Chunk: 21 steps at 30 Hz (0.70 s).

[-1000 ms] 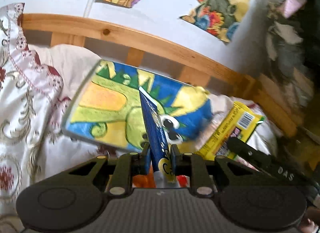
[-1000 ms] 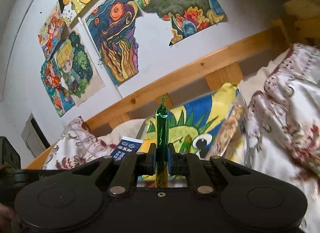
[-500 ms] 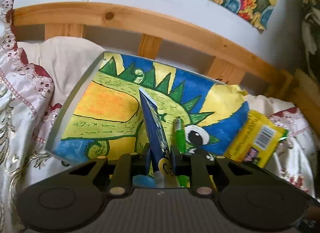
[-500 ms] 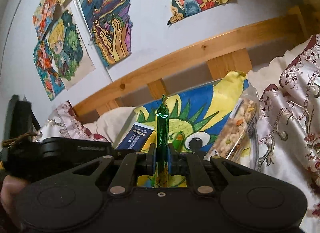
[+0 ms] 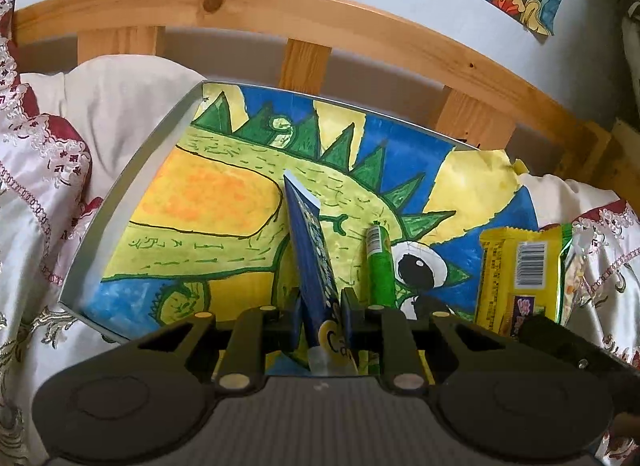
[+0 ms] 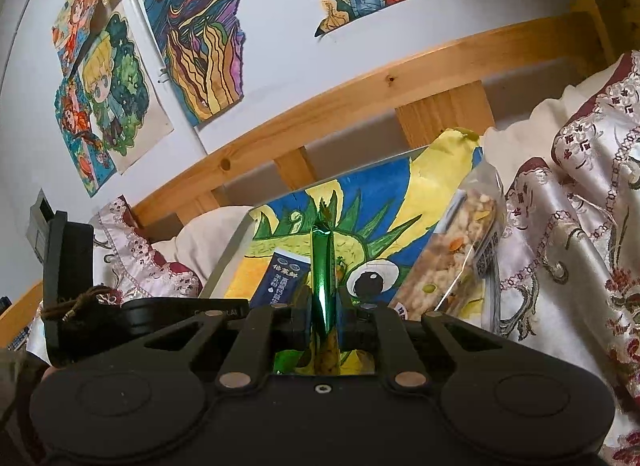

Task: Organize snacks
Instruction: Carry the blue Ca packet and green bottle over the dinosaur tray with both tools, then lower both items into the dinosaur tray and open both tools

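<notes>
Glossy wrappers, matt paper

Green foil packet is gleaming; painted paper tray lining is looking matt; satin bedspread is shining; wooden rail is showing grain.

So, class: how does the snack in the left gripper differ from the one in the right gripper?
The left gripper clamps a flat dark-blue packet with printed text. The right gripper clamps a narrow, shiny green wrapper with a crimped top. Both are held edge-on over the dinosaur-painted tray.
</notes>
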### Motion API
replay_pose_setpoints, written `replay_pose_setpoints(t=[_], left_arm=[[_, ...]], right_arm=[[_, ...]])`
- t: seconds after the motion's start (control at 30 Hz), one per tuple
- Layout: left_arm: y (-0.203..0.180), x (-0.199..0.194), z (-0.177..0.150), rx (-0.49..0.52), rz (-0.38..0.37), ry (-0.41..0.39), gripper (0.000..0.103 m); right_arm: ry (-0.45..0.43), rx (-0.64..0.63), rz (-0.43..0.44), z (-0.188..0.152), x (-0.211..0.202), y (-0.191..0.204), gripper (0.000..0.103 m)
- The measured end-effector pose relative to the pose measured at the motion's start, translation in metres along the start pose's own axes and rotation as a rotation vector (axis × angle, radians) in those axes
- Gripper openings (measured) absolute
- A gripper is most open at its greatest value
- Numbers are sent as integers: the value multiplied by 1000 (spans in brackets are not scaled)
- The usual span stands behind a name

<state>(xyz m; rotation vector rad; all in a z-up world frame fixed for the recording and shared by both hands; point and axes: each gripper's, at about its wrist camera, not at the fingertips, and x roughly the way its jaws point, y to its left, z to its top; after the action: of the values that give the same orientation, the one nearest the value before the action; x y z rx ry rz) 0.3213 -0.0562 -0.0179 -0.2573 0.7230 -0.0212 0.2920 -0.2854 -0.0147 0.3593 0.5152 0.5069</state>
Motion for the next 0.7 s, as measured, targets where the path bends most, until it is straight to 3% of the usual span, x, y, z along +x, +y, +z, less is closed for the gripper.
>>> replay_pose_setpoints(t=[0.13,0.3,0.4,0.63,0.7], left_arm=[[0,0,0,-3,6,3,25],[5,-3,-2,-23,19,-2,40],[10,-10,-4,-31,21,-20,53],[20,-34,-6,-59,29,-73,87],[24,-44,-7,-65,35,-88,93]], right_arm=[[1,-12,-13,-1,1,1,25],[-17,-42,-20,0,-1,5,36],[-31,-59,-20,2,-4,7,43],[-83,-112,-37,4,-14,16,77],[-102,-131,-46,4,-18,20,83]])
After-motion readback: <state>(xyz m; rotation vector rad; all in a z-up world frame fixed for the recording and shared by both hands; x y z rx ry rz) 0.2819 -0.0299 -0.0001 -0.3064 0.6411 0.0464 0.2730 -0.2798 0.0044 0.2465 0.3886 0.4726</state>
